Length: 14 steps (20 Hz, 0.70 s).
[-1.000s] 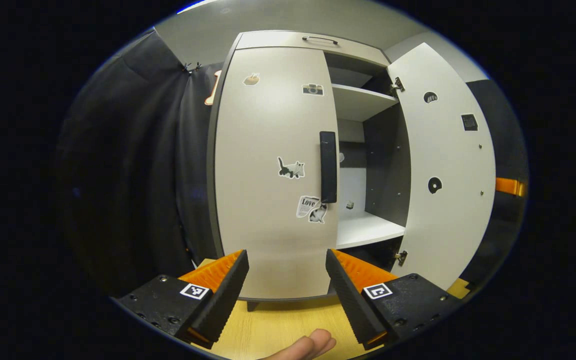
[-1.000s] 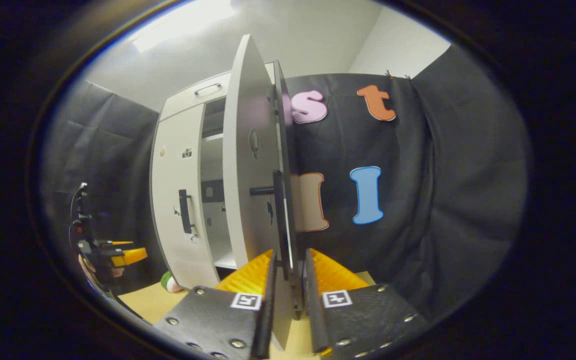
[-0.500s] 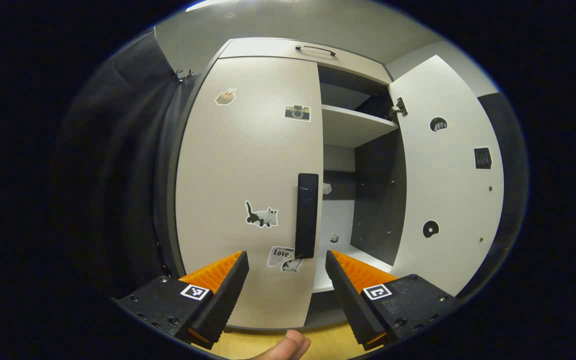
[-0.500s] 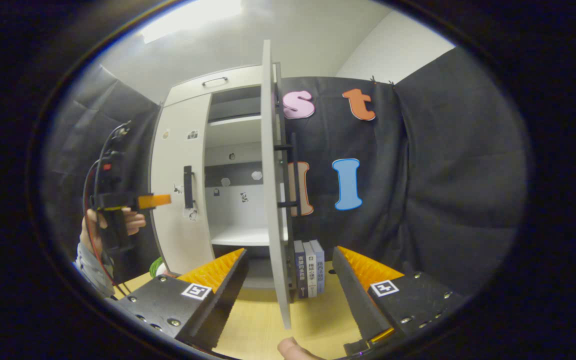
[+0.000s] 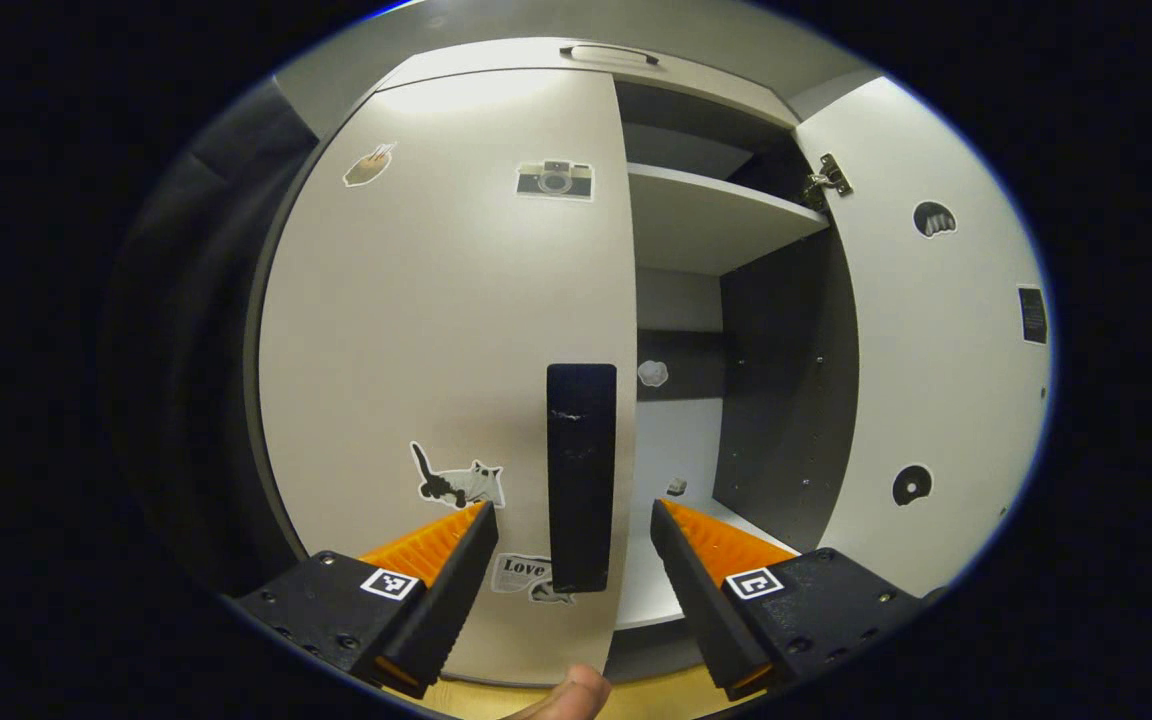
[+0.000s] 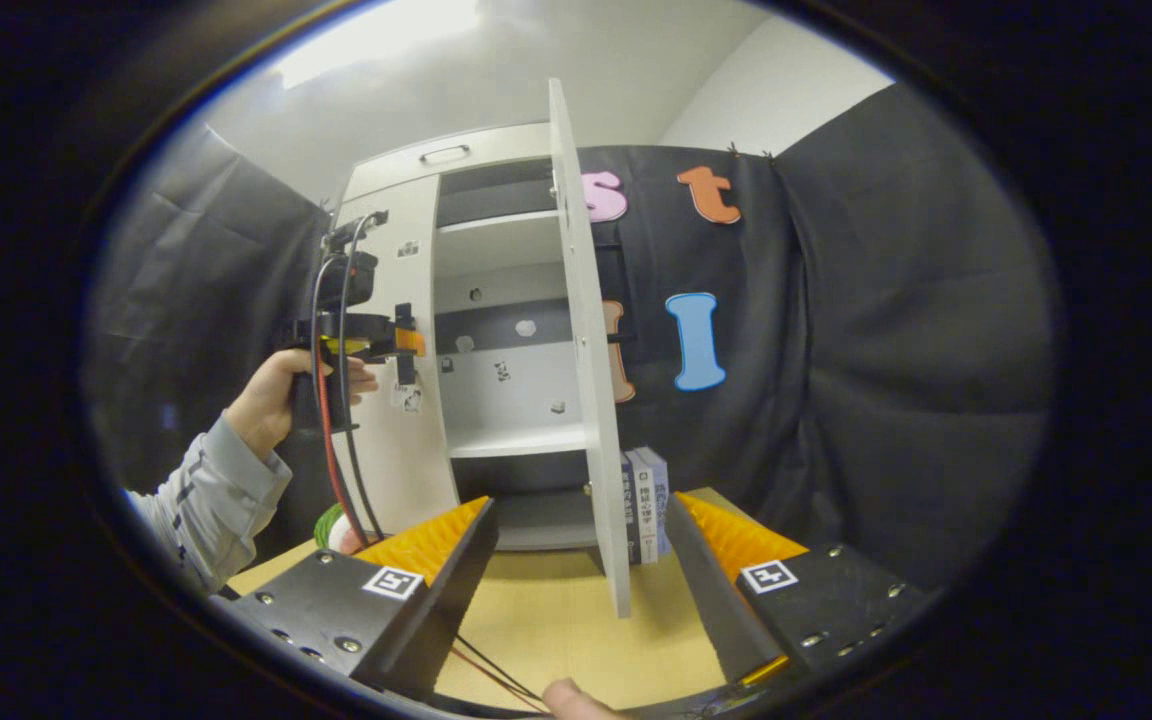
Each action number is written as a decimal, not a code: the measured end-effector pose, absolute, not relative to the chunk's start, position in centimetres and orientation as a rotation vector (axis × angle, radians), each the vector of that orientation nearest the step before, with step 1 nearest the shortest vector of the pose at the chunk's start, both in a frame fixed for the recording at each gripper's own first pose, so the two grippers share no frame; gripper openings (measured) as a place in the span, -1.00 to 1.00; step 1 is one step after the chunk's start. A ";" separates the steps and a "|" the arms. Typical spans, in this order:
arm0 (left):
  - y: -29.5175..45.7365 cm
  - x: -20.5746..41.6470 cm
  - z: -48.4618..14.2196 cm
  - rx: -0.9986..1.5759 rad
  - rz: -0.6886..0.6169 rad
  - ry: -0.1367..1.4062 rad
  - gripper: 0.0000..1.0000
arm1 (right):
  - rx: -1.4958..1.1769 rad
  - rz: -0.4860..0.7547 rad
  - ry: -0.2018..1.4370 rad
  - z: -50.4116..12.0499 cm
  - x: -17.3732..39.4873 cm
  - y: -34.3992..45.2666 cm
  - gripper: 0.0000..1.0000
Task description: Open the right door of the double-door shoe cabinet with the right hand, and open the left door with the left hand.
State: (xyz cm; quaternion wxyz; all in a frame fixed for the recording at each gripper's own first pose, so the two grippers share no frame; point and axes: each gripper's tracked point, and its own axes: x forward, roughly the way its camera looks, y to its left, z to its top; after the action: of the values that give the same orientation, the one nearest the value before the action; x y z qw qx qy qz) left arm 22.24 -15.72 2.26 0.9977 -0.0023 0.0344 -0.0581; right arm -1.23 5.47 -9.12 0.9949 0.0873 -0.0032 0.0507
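The shoe cabinet [image 6: 406, 190] stands at the far edge of the table [image 6: 556, 625], against the booth wall. Its right door [image 6: 586, 350] is swung wide, edge-on in the right gripper view, exposing the upper shelf [image 5: 706, 215] and lower shelf [image 6: 521, 440]; that half of the task is judged complete. The left door [image 5: 456, 320] lies flush with the cabinet front and is judged not yet opened. In the left gripper view the left tongs [image 5: 573, 535] are spread apart and aligned on the dark vertical handle [image 5: 581, 475] near the door's free edge; the handle's lower part sits between the two fingers [image 5: 456, 560] with a visible gap on each side, so nothing is clamped. The open stance is consistent with straddling the handle before closing on it. The right gripper view shows the same left tool at the left door, held in a hand [image 6: 271, 395] with a grey sleeve [image 6: 216, 490] and trailing cables [image 6: 336, 470]. The right tongs [image 6: 576, 545] are likewise apart and empty, standing back from the open door, whose lower edge lies ahead of them without contact; apparently parked clear of it. Books [image 6: 644, 505] stand upright on the table just behind the open right door, near the far right corner. A thumb tip [image 5: 571, 695] shows at the bottom of the left gripper view. Next step, in my judgement: close the left tongs on the handle and pull along the hinge arc.
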 end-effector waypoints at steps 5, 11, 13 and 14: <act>-14.5 24.0 3.3 0.001 -0.074 0.016 0.61 | 0.208 0.073 0.010 -9.9 -0.6 5.1 0.99; -16.1 23.9 3.2 0.022 -0.114 0.054 -0.33 | 0.185 0.085 0.012 -10.3 -1.5 6.1 0.92; -16.1 23.9 3.2 0.012 -0.116 0.062 -0.36 | 0.184 0.090 0.010 -10.1 -2.2 6.4 0.92; -16.1 23.9 3.1 0.011 -0.120 0.067 -0.40 | 0.185 0.092 0.009 -10.0 -2.5 6.4 0.99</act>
State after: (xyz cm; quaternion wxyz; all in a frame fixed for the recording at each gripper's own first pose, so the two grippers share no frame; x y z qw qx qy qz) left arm 23.95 -16.06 3.12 0.9976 0.0057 0.0333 -0.0599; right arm -2.52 6.42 -10.02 0.9946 0.0925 0.0047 0.0460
